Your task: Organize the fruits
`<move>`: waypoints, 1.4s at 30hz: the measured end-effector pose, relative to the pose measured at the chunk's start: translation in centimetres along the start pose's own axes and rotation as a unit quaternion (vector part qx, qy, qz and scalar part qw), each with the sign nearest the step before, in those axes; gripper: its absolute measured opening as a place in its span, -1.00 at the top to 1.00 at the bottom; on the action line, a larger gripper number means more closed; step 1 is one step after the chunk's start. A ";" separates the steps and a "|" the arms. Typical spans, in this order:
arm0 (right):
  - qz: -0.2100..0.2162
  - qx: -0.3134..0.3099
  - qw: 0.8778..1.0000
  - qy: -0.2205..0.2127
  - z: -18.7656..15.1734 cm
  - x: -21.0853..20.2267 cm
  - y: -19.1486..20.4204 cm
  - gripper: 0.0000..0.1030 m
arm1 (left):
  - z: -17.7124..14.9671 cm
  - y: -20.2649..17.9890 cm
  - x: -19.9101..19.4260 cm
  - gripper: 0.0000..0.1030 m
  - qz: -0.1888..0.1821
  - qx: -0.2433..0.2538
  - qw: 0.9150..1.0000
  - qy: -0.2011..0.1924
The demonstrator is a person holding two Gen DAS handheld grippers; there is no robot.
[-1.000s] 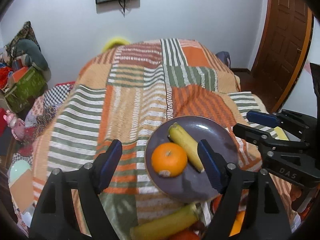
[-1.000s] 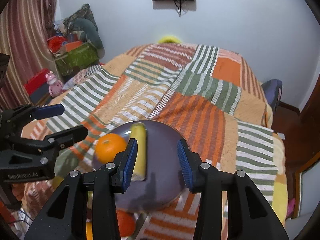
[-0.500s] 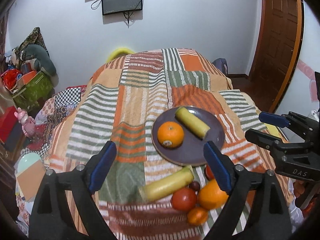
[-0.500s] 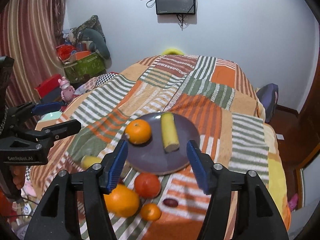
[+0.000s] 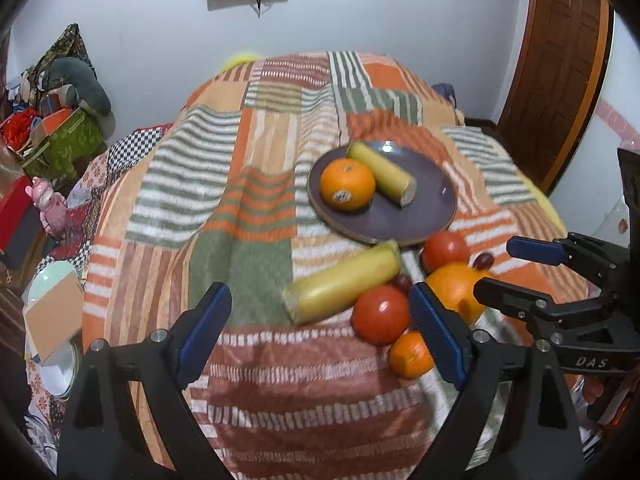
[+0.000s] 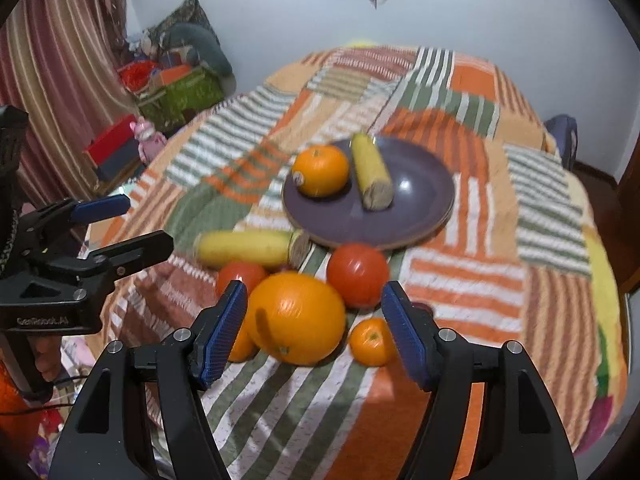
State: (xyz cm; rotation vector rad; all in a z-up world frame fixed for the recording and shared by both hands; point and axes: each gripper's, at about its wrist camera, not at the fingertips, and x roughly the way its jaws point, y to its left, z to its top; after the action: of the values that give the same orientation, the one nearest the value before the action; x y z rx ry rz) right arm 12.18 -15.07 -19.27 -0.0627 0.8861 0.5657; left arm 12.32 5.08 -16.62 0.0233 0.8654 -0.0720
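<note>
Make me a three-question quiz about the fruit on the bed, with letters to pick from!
1. Where is the plate?
A. on the striped blanket
B. on the floor
C. on a shelf

2. How many pieces of fruit lie on the plate?
A. none
B. two
C. five

3. What is the right tool doing?
A. squeezing a tomato
B. holding the plate
C. open, holding nothing

Answers:
1 A, the plate rests on the blanket.
2 B, only an orange and a banana piece lie on it.
3 C, its pads stand apart on either side of the big orange, not pressing it.
</note>
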 end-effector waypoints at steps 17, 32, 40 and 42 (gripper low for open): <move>0.009 0.019 0.998 0.052 -0.9 3.5 1.1 -0.30 | -1.1 3.5 5.2 -0.77 -0.019 -0.002 0.999 0.048; 0.002 0.084 0.996 0.039 -0.6 1.5 -0.9 -0.27 | 1.4 2.8 10.2 -0.79 -0.113 0.074 0.988 0.077; -0.003 0.095 0.995 0.027 0.1 0.7 -1.3 -0.27 | 0.9 3.7 10.3 -0.29 -0.189 0.042 0.977 0.089; -0.004 0.095 0.995 0.022 0.3 0.4 -1.5 -0.27 | 0.9 3.7 10.3 -0.28 -0.191 0.040 0.977 0.091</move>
State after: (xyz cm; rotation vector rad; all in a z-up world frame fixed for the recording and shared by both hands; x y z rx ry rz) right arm 13.29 -16.09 -19.64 0.0940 0.9784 0.4717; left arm 19.89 8.16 -23.88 -0.0620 1.0417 -0.4709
